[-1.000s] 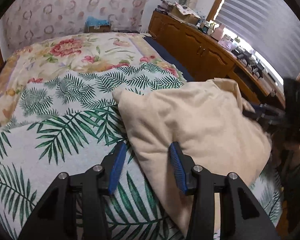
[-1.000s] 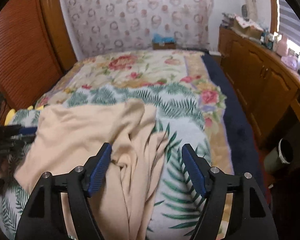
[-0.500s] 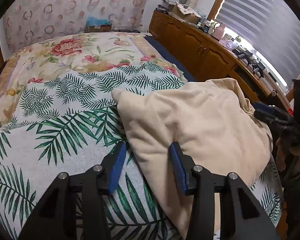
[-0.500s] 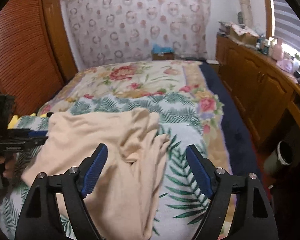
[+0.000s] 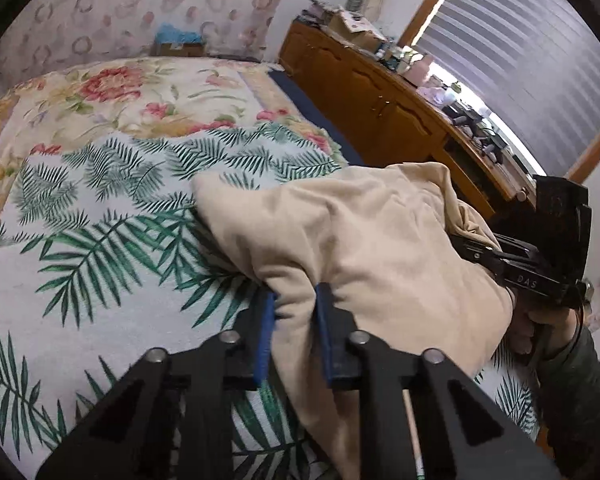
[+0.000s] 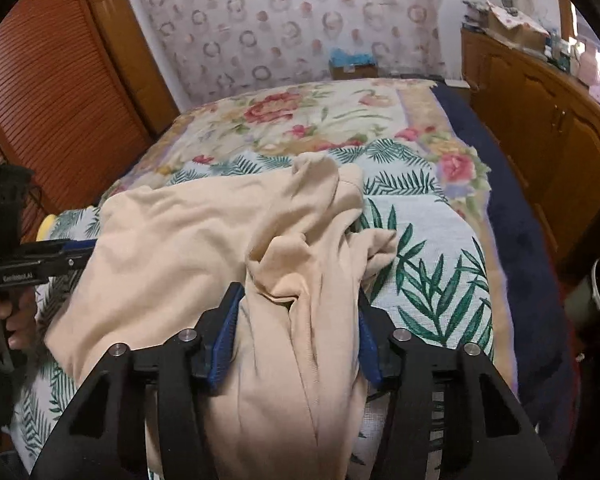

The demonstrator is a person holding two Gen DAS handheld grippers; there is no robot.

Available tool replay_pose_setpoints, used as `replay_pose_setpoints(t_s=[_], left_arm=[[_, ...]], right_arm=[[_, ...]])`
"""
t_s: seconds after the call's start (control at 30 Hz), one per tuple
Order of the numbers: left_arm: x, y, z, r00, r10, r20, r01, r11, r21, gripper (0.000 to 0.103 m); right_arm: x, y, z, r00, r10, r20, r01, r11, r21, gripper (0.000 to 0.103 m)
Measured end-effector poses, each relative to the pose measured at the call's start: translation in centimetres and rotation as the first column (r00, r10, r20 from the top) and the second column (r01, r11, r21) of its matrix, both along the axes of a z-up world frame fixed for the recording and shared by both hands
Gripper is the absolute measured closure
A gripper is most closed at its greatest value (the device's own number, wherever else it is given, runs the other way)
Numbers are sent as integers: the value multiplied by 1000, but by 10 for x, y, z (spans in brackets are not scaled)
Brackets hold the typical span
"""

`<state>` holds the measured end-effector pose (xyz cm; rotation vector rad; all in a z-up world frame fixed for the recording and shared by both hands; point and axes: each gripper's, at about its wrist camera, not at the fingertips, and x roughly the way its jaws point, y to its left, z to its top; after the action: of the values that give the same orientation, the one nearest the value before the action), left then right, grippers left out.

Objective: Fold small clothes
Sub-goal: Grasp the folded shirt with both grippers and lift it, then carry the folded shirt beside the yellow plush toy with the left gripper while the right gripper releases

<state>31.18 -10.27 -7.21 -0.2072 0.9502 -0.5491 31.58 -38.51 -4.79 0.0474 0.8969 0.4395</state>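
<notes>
A cream garment (image 5: 364, 240) lies rumpled on the fern-print bedspread (image 5: 100, 248). My left gripper (image 5: 294, 300) is shut on the garment's near left edge, with a pinch of cloth between its blue pads. My right gripper (image 6: 296, 320) straddles the bunched right side of the garment (image 6: 204, 248); its jaws stand wide with folds of cloth between them, not clamped. Each gripper shows in the other's view: the right one (image 5: 516, 264) at the garment's far side, the left one (image 6: 40, 260) at its left edge.
A floral blanket (image 6: 300, 120) covers the far half of the bed. A wooden dresser (image 5: 380, 96) with clutter runs along the right wall under a blinded window. Slatted wooden doors (image 6: 52, 92) stand left. A bin (image 6: 596, 292) sits on the floor at right.
My left gripper has closed on the garment's edge. My right gripper has moved forward over the bunched cloth and its jaws have narrowed somewhat.
</notes>
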Motion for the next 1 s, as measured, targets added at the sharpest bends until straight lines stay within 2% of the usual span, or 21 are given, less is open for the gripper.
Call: replay_pose_setpoints(t_s=[0.03,0.17,0.4,0.53,0.77,1.0], left_arm=[[-2,0,2,1000,-1,12,1,1000,-2,97],[-17,2,24,996,-5,92,7,1000,-17,98],[-47,17,75,972,13,235,-3,999,-40,98],[-66,36,98,950,42,308,-32,999,-37,98],[-94,88,108,929,124,348,-124,992,-24,98],[-124,158,102,892,262,369,-272,962,-26,98]], right_arm=[[-1,2,-1,1000,14,0,-14,1000,9,78],[-7,4,4,999,32,26,-32,999,18,88],[-28,11,45,986,25,167,-33,998,44,90],[-37,21,62,978,37,207,-48,998,47,91],[-40,59,86,961,104,256,-118,992,40,91],[-26,132,102,929,220,297,-231,973,2,91]])
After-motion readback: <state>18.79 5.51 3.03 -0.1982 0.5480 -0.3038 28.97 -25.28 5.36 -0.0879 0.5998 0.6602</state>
